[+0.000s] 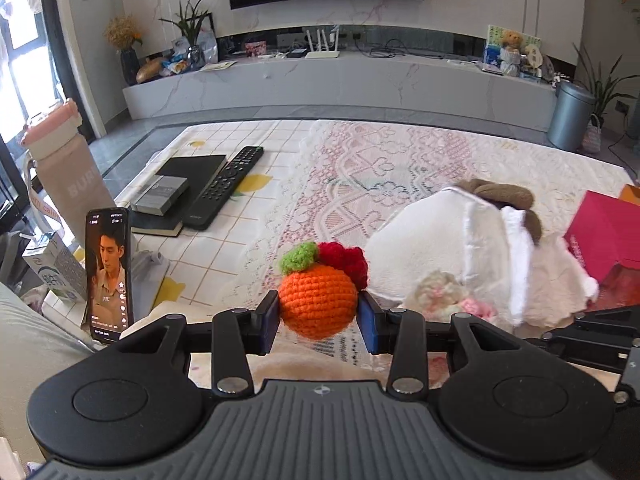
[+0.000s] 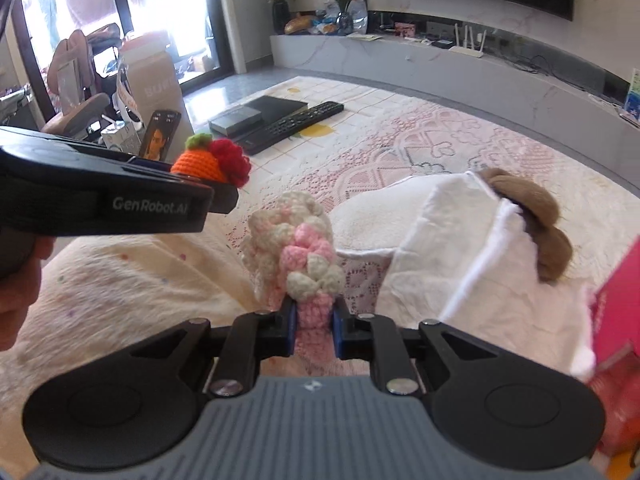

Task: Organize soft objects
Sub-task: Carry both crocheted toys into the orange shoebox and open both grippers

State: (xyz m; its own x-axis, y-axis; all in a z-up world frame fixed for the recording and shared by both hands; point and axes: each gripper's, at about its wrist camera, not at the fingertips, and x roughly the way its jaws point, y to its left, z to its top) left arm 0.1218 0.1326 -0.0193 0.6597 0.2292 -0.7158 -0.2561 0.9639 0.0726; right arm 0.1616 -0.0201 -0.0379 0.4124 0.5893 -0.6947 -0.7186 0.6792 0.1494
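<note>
My left gripper point(image 1: 318, 314) is shut on an orange crocheted fruit point(image 1: 318, 300) with a green top and a red knitted part, held above the table. It also shows in the right wrist view point(image 2: 200, 164), at the left. My right gripper point(image 2: 315, 330) is shut on a pink and cream crocheted piece point(image 2: 296, 240), also seen low in the left wrist view point(image 1: 444, 292). A white fabric bag point(image 1: 452, 240) stands to the right, with a brown plush toy point(image 1: 504, 196) in its top; the bag point(image 2: 452, 248) and toy point(image 2: 532, 216) show in the right wrist view too.
A lace cloth covers the table point(image 1: 360, 176). A phone point(image 1: 108, 272) stands propped at the left. A TV remote point(image 1: 228, 186), a black notebook and a small grey box point(image 1: 160, 194) lie at the far left. A pink box point(image 1: 604, 232) is at the right edge.
</note>
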